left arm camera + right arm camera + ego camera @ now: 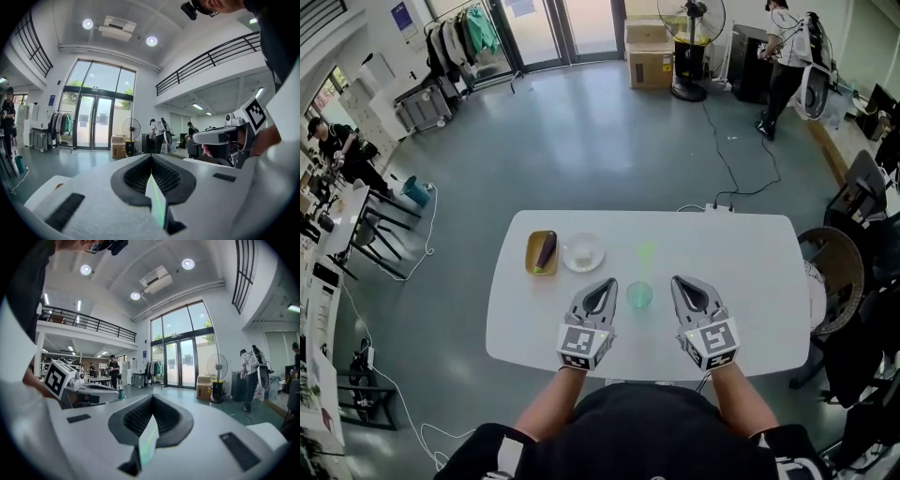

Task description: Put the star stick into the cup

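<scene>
The pale green star stick (646,251) lies flat on the white table (750,272), just beyond the small translucent green cup (639,296), which stands upright near the table's middle. My left gripper (608,282) rests just left of the cup with its jaws shut and nothing in them. My right gripper (677,280) sits just right of the cup, also shut and empty. Both point away from me, level with the table. In the left gripper view the shut jaws (151,158) face the room, with the right gripper (229,136) alongside. The right gripper view shows the same shut jaws (152,400).
A yellow tray (532,255) holding a purple eggplant (546,249) sits at the table's far left, and a white bowl (583,251) stands beside it. A wicker chair (834,272) stands off the right end. A person (786,56) and a fan (689,47) are far back.
</scene>
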Demonstrator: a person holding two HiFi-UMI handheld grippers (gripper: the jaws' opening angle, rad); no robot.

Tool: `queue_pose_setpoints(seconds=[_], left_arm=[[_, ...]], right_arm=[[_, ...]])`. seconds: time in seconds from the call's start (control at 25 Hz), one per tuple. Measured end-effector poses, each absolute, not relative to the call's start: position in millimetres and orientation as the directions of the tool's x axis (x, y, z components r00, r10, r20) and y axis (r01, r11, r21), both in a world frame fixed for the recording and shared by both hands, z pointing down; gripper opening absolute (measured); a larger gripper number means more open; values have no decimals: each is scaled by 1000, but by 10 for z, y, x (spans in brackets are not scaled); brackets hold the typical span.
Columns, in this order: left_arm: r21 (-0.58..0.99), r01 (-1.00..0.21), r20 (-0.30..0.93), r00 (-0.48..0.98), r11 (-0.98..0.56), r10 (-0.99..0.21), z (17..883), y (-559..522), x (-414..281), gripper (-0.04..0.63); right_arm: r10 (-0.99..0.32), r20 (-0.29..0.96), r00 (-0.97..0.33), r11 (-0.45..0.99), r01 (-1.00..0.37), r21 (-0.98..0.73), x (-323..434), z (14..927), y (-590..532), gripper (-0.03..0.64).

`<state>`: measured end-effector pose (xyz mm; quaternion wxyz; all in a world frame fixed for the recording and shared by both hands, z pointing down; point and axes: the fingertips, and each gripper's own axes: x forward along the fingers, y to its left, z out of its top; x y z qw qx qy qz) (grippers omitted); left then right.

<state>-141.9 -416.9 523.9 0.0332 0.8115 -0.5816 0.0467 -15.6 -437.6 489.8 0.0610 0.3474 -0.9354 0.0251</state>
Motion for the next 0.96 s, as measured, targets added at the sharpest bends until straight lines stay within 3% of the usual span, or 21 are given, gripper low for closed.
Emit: queue_pose_setpoints(seconds=[0.96], left_arm=[[18, -937, 120, 349, -349, -929, 5222, -4133, -1335, 13]], right_arm=[[-676, 99, -730, 735, -678, 16, -254, 4738, -4312, 3]])
